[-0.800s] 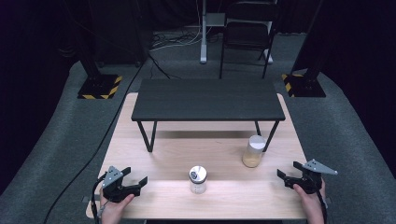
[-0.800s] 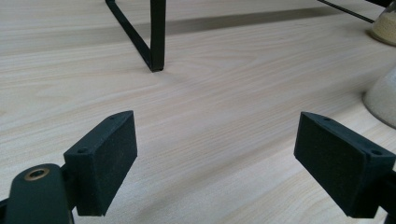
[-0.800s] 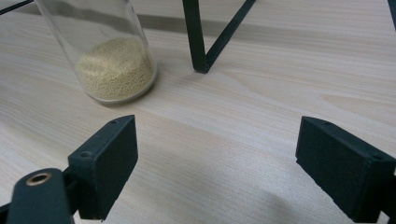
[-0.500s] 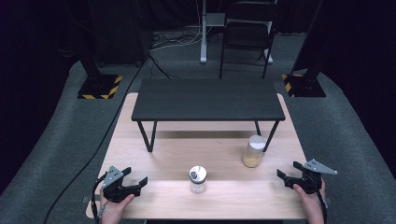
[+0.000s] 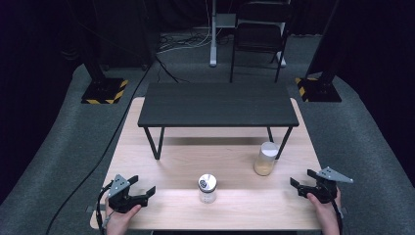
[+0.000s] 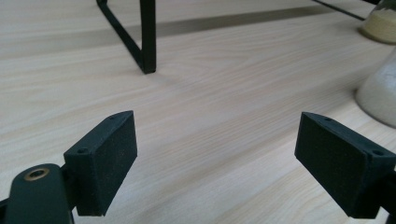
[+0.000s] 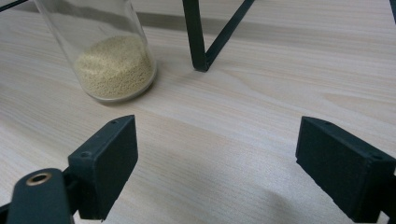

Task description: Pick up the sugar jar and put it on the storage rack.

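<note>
Nothing started yet, we judge. Worktop (image 5: 171,161) carries a black stand (image 5: 218,104) at 12 o'clock. Tall glass jar (image 5: 265,158) with yellow grain sits by the stand's right leg, about 2 o'clock from centre; in the right gripper view it stands at 11 o'clock (image 7: 105,51). Small silver-lidded jar (image 5: 207,188) sits at 6 o'clock, between both tongs. Left tongs (image 5: 140,188) at 7 o'clock, wide, empty. Right tongs (image 5: 302,179) at 4 o'clock, wide, empty. All grasping left to do.
</note>
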`<state>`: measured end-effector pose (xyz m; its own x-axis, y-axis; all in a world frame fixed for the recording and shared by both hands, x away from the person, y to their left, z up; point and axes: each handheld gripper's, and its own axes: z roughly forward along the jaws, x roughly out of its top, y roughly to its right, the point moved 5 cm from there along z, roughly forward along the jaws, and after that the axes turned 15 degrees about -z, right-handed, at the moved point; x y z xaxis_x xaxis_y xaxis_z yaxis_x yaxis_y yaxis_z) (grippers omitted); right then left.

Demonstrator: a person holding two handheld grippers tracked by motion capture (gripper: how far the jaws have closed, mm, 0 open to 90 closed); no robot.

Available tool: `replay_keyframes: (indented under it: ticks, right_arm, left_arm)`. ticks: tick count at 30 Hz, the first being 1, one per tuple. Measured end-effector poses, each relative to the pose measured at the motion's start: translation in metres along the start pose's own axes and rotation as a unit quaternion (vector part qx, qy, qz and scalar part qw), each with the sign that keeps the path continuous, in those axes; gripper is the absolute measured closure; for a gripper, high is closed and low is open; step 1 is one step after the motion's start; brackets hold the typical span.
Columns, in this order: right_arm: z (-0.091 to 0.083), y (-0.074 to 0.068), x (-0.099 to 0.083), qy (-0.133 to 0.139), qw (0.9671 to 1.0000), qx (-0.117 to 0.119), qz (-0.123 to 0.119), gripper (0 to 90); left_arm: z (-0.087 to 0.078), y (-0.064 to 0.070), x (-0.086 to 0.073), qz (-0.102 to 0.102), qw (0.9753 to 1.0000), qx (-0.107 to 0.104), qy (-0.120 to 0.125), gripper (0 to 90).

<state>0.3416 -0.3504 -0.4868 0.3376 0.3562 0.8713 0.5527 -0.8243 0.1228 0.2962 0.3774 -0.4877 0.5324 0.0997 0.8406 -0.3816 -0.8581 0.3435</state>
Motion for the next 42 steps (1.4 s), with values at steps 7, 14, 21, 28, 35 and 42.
replay_keyframes:
  ticks: [7,14,21,28,35,42]
  right_arm:
    - [0.0,0.0,0.0,0.0,1.0,0.002,0.0,11.9]
    - [0.0,0.0,0.0,-0.001,1.0,0.002,0.0,11.9]
    - [0.001,0.0,0.001,-0.002,1.0,0.003,-0.001,11.9]
    - [0.001,0.001,0.001,-0.003,1.0,0.004,-0.001,11.9]
    - [0.001,0.001,0.001,-0.003,1.0,0.004,-0.002,11.9]
    - [0.001,0.001,0.001,-0.004,1.0,0.005,-0.002,11.8]
  left_arm:
    - [0.001,0.004,0.001,0.01,0.9998,-0.018,-0.002,12.2]
    - [0.005,0.01,0.001,0.017,0.9995,-0.026,-0.006,12.2]
    - [0.009,0.016,0.001,0.021,0.999,-0.039,-0.008,12.2]
    - [0.017,0.027,0.003,0.032,0.9977,-0.057,-0.017,12.2]
    - [0.024,0.037,0.003,0.042,0.9961,-0.073,-0.025,12.2]
    - [0.033,0.05,0.004,0.061,0.9934,-0.09,-0.037,12.2]
